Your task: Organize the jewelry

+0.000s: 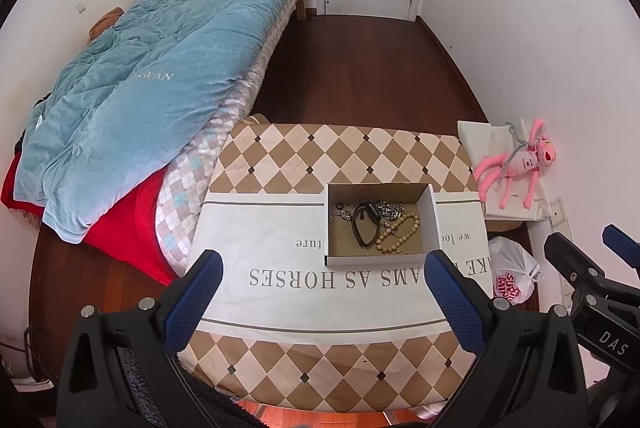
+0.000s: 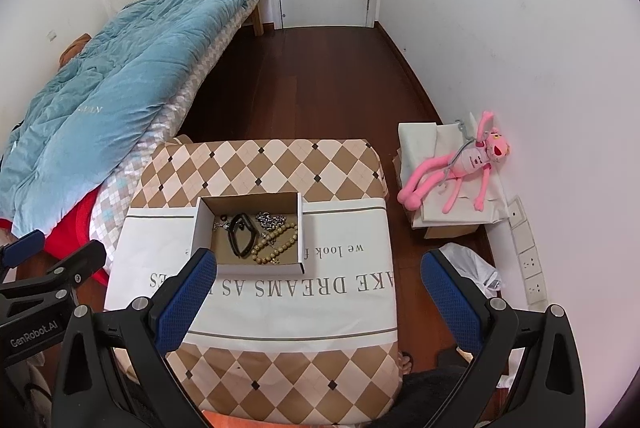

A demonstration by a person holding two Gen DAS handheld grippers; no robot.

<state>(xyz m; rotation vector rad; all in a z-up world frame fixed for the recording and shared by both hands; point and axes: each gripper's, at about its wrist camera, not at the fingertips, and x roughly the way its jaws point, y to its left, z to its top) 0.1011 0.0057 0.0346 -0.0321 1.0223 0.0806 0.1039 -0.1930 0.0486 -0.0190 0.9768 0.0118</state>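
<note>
A small open cardboard box (image 1: 434,224) (image 2: 206,228) stands on a cloth-covered table (image 1: 280,288) (image 2: 340,292). In it lie a black band (image 1: 362,226) (image 2: 239,233), a tan bead bracelet (image 1: 402,234) (image 2: 276,242) and a silver chain (image 1: 390,207) (image 2: 270,218). My left gripper (image 1: 324,270) is open and empty, held above the table just in front of the box. My right gripper (image 2: 318,272) is open and empty, above the table to the right of the box. Each gripper shows at the edge of the other's view.
A bed with a blue quilt (image 1: 152,76) (image 2: 100,100) runs along the left of the table. A pink plush toy (image 1: 520,164) (image 2: 460,164) lies on a white box by the right wall. A plastic bag (image 1: 512,276) sits on the floor.
</note>
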